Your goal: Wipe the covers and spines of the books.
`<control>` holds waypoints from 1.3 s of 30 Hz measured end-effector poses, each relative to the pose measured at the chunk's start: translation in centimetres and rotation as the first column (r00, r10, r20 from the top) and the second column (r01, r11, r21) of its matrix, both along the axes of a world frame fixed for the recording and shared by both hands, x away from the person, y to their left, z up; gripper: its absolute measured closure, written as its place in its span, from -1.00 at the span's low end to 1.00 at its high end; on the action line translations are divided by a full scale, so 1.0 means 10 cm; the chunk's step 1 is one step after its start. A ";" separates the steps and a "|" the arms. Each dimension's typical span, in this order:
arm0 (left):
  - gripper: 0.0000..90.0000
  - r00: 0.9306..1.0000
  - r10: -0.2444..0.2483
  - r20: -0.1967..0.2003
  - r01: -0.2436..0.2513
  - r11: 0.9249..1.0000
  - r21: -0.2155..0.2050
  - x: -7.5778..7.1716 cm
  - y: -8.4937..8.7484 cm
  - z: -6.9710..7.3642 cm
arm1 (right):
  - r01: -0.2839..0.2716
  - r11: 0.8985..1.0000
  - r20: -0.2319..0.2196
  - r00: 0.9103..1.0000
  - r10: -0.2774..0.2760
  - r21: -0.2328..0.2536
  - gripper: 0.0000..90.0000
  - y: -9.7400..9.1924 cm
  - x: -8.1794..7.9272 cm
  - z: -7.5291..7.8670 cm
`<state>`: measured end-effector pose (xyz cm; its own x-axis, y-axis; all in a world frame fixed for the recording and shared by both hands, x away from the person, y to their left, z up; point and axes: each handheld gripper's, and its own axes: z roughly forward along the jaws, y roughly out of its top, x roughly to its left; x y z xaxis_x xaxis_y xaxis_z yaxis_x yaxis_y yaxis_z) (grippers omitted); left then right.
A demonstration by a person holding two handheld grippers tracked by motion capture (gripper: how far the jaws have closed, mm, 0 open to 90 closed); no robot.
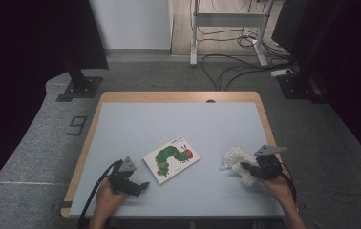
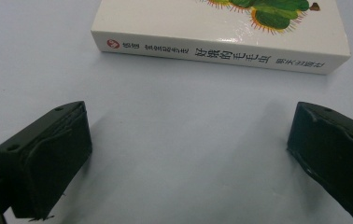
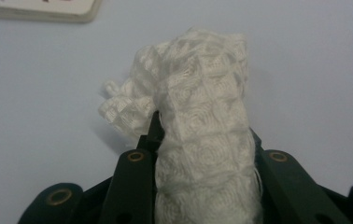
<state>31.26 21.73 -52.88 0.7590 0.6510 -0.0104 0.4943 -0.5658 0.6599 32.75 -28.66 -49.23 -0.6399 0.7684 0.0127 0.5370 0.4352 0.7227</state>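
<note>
A white picture book (image 1: 171, 158) with a green caterpillar on its cover lies flat near the middle of the table. My left gripper (image 1: 143, 185) rests on the table just left of it, jaws wide apart, with the book's spine (image 2: 221, 51) a short way ahead of the jaws and nothing between them. At the right, my right gripper (image 1: 242, 166) is shut on a crumpled white waffle-weave cloth (image 1: 236, 160). In the right gripper view the cloth (image 3: 202, 135) bulges up between the two jaws, with a corner of the book (image 3: 39, 11) at the top left.
The pale table top (image 1: 178, 124) has a wooden rim (image 1: 178, 97). Beyond its far edge stand a desk frame (image 1: 226, 28) with loose cables on the floor and dark stands at both sides.
</note>
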 end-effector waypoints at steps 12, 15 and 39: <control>-1.00 1.000 0.000 0.000 0.000 1.000 0.000 0.00 0.00 0.00 | -0.012 0.999 0.034 0.999 0.010 0.043 0.47 -0.01 0.04 0.27; -1.00 1.000 0.000 0.000 0.000 1.000 0.000 0.00 0.00 0.00 | -0.018 0.999 0.042 0.999 0.016 0.047 0.46 0.02 0.05 0.32; -1.00 1.000 0.000 0.000 0.000 1.000 0.000 0.00 0.00 0.00 | -0.117 0.992 0.072 0.991 0.114 0.049 0.42 0.56 0.29 0.41</control>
